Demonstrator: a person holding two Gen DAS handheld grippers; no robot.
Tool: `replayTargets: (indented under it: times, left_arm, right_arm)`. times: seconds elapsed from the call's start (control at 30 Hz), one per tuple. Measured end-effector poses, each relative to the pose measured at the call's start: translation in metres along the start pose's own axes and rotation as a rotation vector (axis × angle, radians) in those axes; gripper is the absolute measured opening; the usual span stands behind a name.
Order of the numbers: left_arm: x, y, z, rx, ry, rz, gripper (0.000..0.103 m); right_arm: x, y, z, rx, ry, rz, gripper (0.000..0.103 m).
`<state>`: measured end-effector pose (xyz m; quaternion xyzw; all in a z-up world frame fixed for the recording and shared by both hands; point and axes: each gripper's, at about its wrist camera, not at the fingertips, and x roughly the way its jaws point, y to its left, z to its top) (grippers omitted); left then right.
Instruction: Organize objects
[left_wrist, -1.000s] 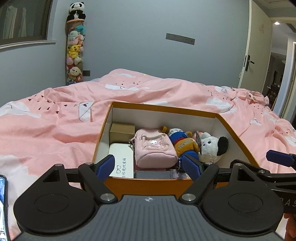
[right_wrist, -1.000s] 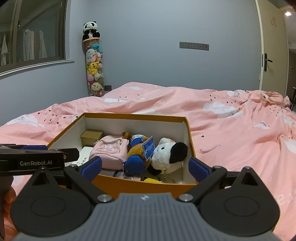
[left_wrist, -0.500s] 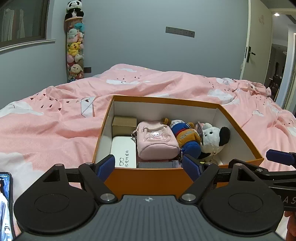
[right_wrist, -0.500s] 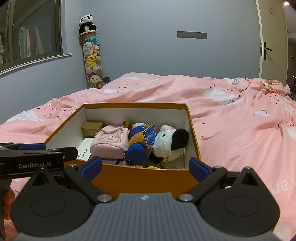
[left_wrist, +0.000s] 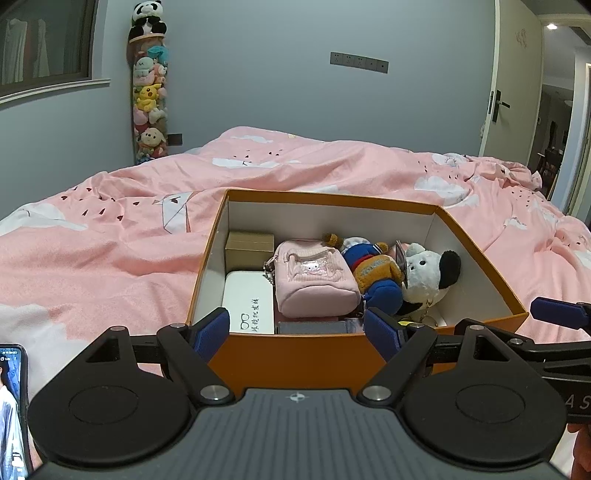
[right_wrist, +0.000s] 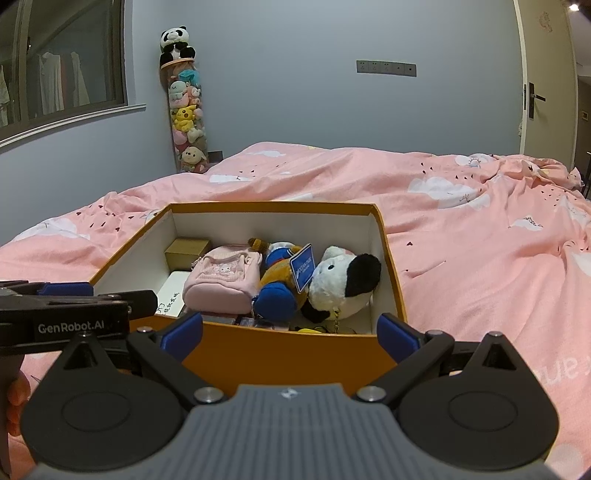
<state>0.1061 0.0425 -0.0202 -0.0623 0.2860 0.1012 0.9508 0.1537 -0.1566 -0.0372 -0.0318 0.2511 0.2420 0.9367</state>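
Observation:
An orange box sits on the pink bed. Inside lie a brown carton, a white case, a pink pouch, an orange-and-blue plush and a white-and-black plush dog. My left gripper is open and empty, just short of the box's near wall. My right gripper is open and empty at the same wall, beside the left gripper.
The pink duvet covers the bed all round the box. A phone shows at the left edge. A tall tube of plush toys stands against the far wall. A door is at the right.
Both grippers have risen and pulled back a little, so the box sits lower and its contents show more fully. Both stay open and empty.

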Motion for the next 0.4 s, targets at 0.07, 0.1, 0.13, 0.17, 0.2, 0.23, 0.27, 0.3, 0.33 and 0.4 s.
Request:
replayTargets:
  times: [0.07,0.1,0.13,0.17,0.2,0.23,0.27,0.3,0.33,0.4]
  left_arm:
    - [0.0002,0.0005,-0.0004,0.003,0.001,0.001,0.096]
    - [0.0002,0.0005,-0.0003,0.002,0.001,0.0,0.096]
    - [-0.0001,0.0007,-0.0004,0.002,0.002,0.001,0.096]
    - [0.0002,0.0005,-0.0003,0.003,0.001,0.0,0.096]
    - [0.0002,0.0005,-0.0003,0.002,0.002,0.0,0.096]
    - [0.0002,0.0009,-0.0007,0.001,0.002,0.0,0.096]
    - [0.0002,0.0014,-0.0009,0.0,0.003,0.0,0.096]
    - [0.0005,0.002,-0.0008,0.0,0.003,0.0,0.096]
    - [0.0003,0.0023,-0.0011,0.0,0.003,-0.001,0.096]
    - [0.0004,0.002,-0.0007,0.001,0.004,-0.002,0.096]
  right_arm:
    - [-0.0001,0.0,0.0,0.0,0.0,0.0,0.1]
    - [-0.0001,0.0,-0.0001,0.0,0.0,0.001,0.1]
    - [0.0001,0.0,0.0,0.0,0.001,0.001,0.1]
    - [0.0001,0.0002,0.0005,-0.001,0.002,0.002,0.1]
    - [0.0001,0.0002,0.0005,-0.001,0.001,0.002,0.1]
    - [0.0,0.0003,0.0004,0.0,0.001,0.001,0.1]
    - [0.0,0.0003,0.0004,0.0,0.001,0.001,0.1]
    - [0.0001,0.0003,0.0004,0.0,0.0,0.001,0.1]
    - [0.0002,0.0002,0.0004,-0.001,0.001,0.001,0.1]
    - [-0.0001,0.0003,0.0004,-0.001,0.002,0.002,0.1]
